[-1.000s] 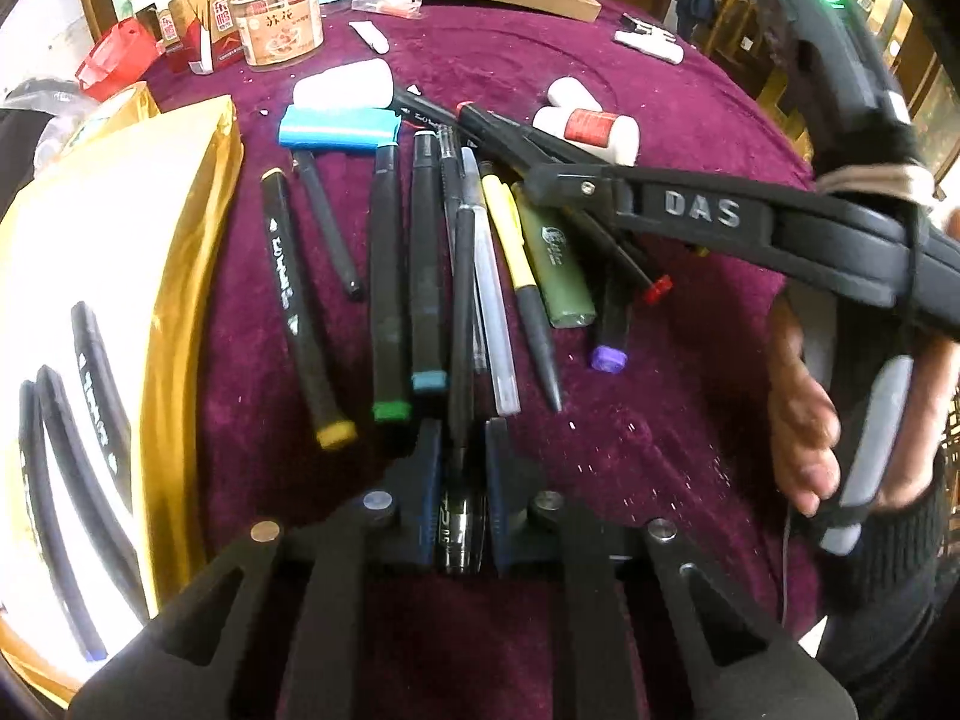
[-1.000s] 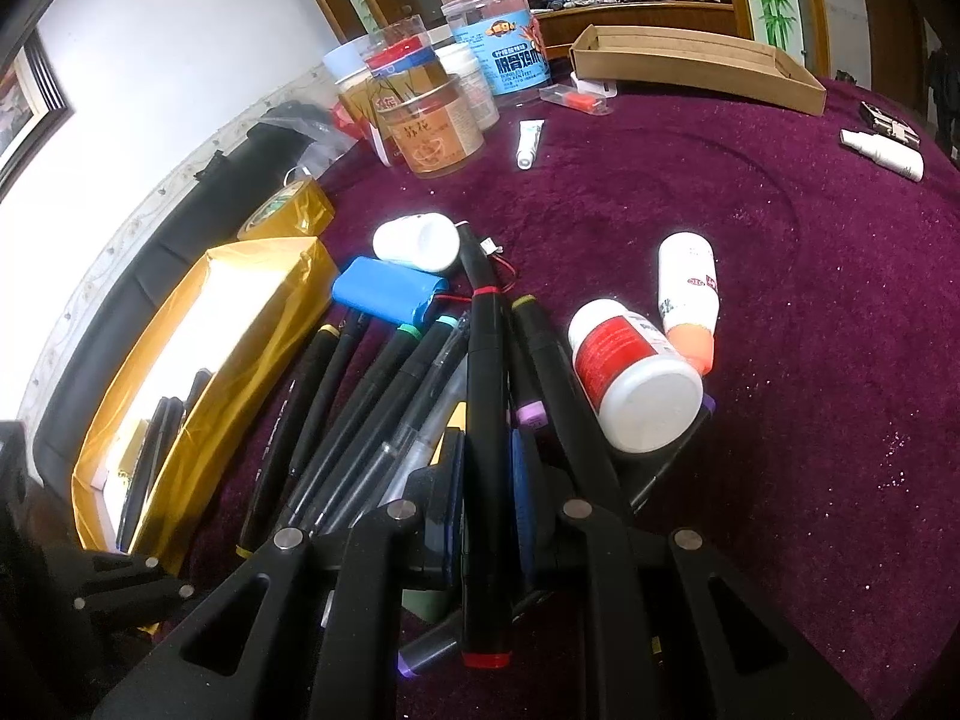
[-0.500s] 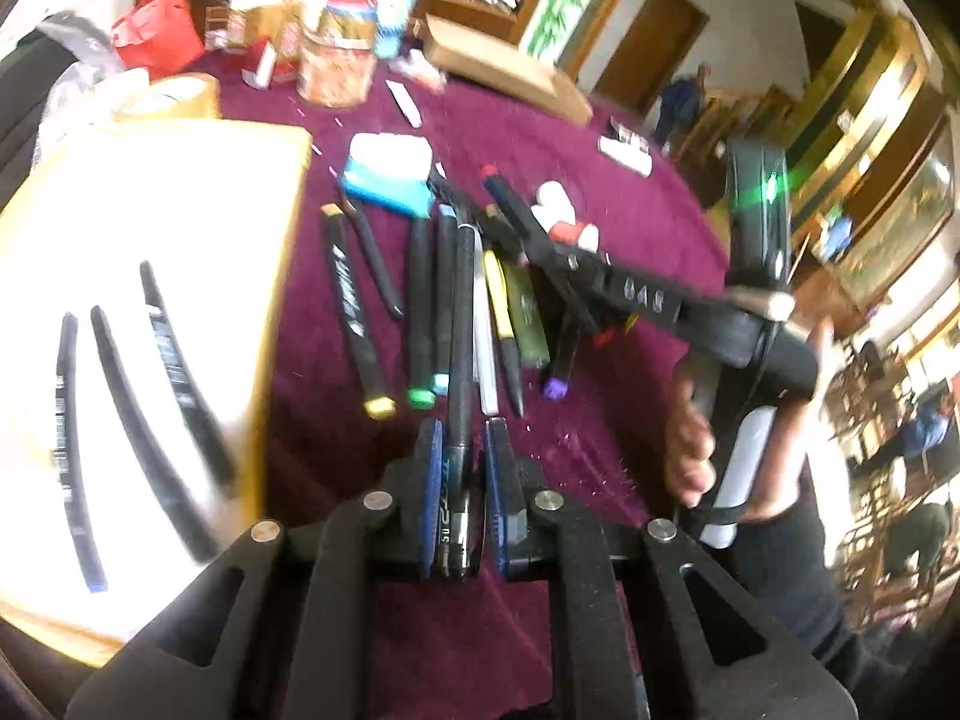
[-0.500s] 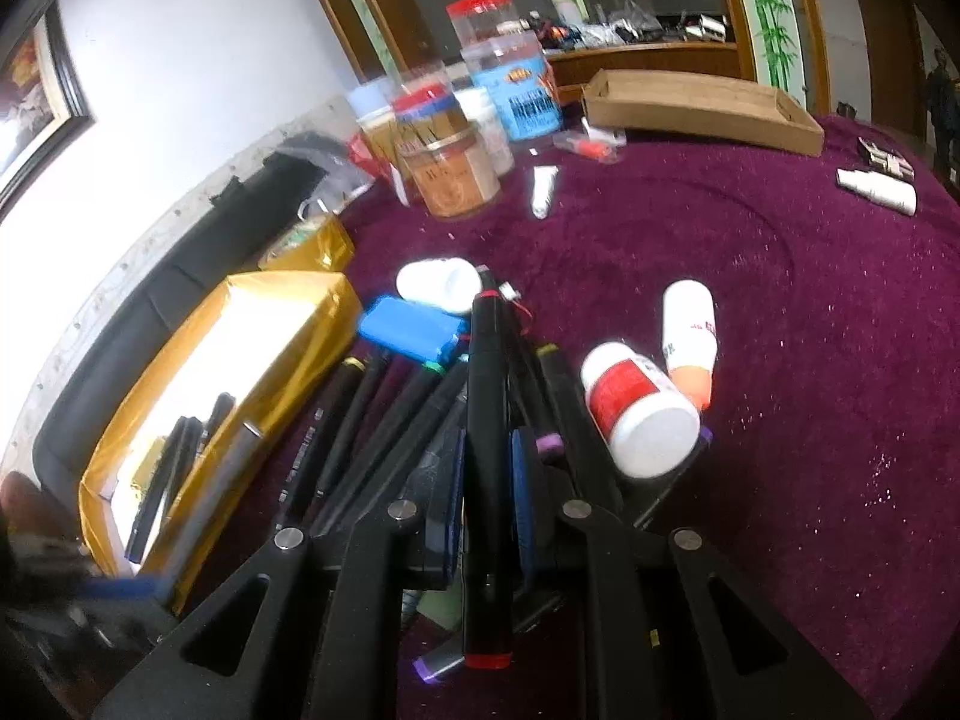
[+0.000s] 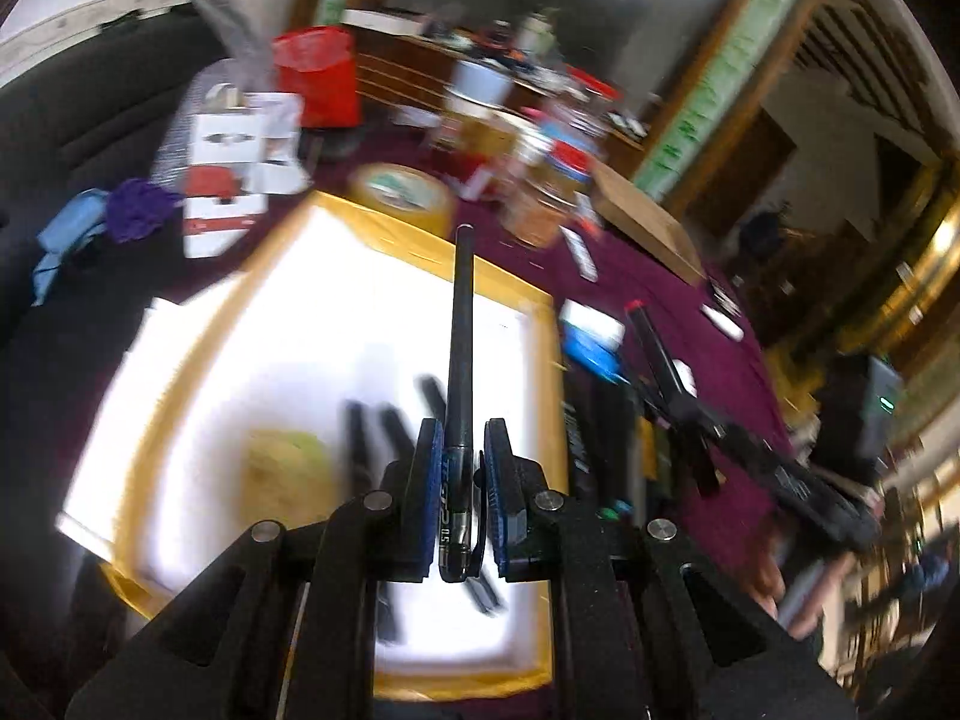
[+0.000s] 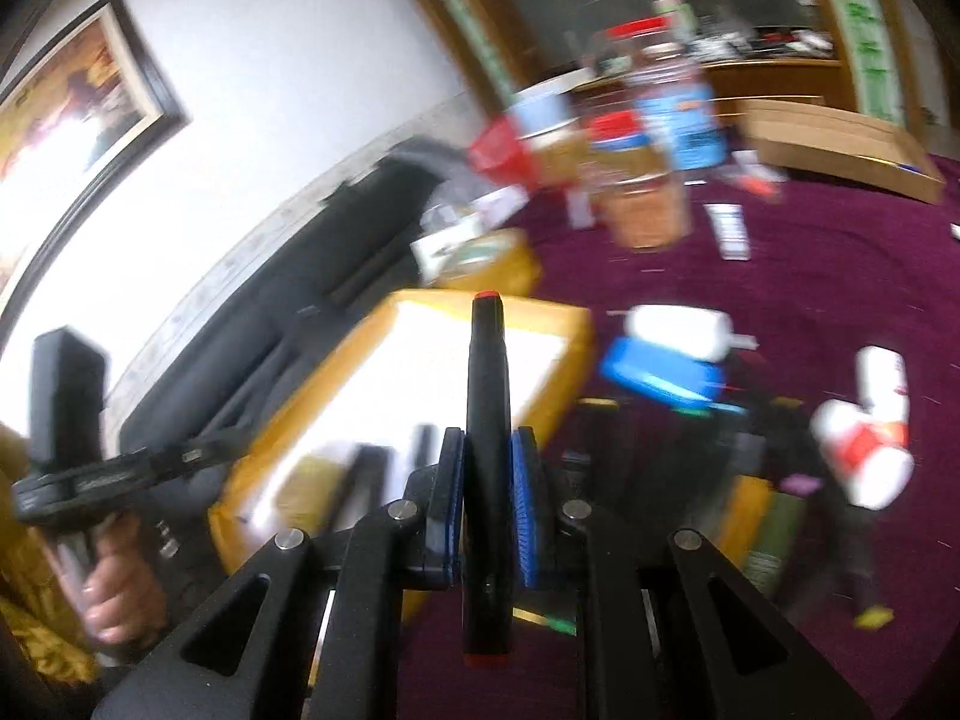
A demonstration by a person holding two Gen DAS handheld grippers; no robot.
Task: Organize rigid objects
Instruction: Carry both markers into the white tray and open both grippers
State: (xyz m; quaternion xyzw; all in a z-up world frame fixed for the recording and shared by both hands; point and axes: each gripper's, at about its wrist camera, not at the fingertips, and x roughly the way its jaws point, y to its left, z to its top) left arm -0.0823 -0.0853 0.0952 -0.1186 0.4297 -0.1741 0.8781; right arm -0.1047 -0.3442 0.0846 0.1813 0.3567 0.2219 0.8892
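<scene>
My left gripper (image 5: pixel 462 444) is shut on a thin black pen (image 5: pixel 461 330) and holds it above the gold-rimmed white box (image 5: pixel 540 324), which holds several black markers (image 5: pixel 360 438). My right gripper (image 6: pixel 487 450) is shut on a thick black marker with red ends (image 6: pixel 487 396) and holds it in the air near the box's (image 6: pixel 576 324) right rim. The right gripper with its marker also shows in the left wrist view (image 5: pixel 660 360). More markers (image 5: pixel 591 444) lie on the purple cloth to the right of the box. Both views are blurred.
A blue block (image 6: pixel 660 375), a white roll (image 6: pixel 681 330) and two white bottles (image 6: pixel 864 459) lie on the purple cloth (image 6: pixel 840 276). Jars (image 6: pixel 642 186), a cardboard tray (image 6: pixel 840 144) and a tape roll (image 5: pixel 399 192) stand at the back. A black sofa (image 6: pixel 336 282) is on the left.
Both grippers lifted their pens off the cloth and swung left towards the gold box. The left pen now hangs over the box interior.
</scene>
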